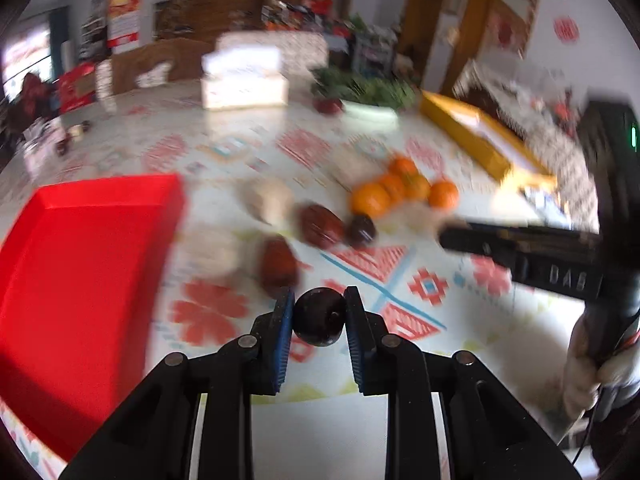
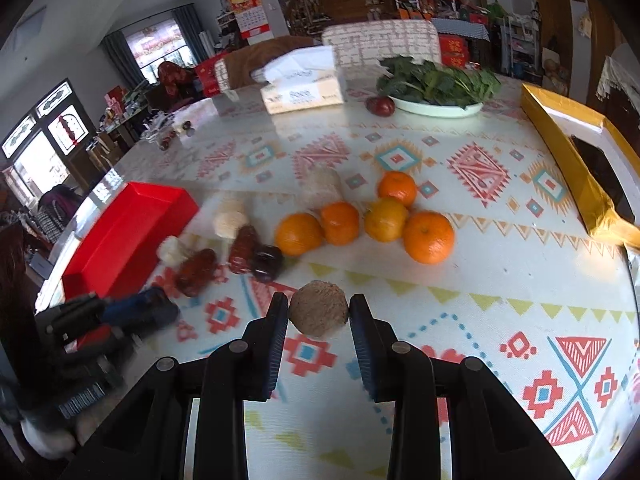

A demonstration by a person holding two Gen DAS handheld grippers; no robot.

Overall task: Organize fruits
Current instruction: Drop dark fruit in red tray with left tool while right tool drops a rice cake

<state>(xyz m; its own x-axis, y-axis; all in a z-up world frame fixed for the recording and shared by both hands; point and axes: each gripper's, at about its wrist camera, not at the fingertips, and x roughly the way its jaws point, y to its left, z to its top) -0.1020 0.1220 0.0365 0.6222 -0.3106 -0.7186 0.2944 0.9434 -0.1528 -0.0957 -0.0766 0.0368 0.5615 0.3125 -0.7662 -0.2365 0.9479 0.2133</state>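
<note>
My left gripper [image 1: 319, 312] is shut on a dark round fruit [image 1: 320, 320], held over the patterned tablecloth. In the right wrist view my right gripper [image 2: 319, 312] is shut on a rough tan round fruit [image 2: 318, 314]. Ahead lie several oranges [image 2: 428, 236], reddish-brown dates [image 2: 196, 272], a dark plum-like fruit [image 2: 266, 262] and pale round pieces [image 2: 230, 222]. A red tray [image 1: 76, 280] sits at the left. The right gripper's body [image 1: 520, 248] shows at the right of the left wrist view, and the left gripper's [image 2: 120, 316] at the lower left of the right wrist view.
A yellow box [image 2: 580, 168] lies along the right side of the table. At the back stand a tissue box [image 2: 302, 88], a white plate of leafy greens [image 2: 436, 84] and a dark red fruit [image 2: 380, 106]. Chairs stand behind the table.
</note>
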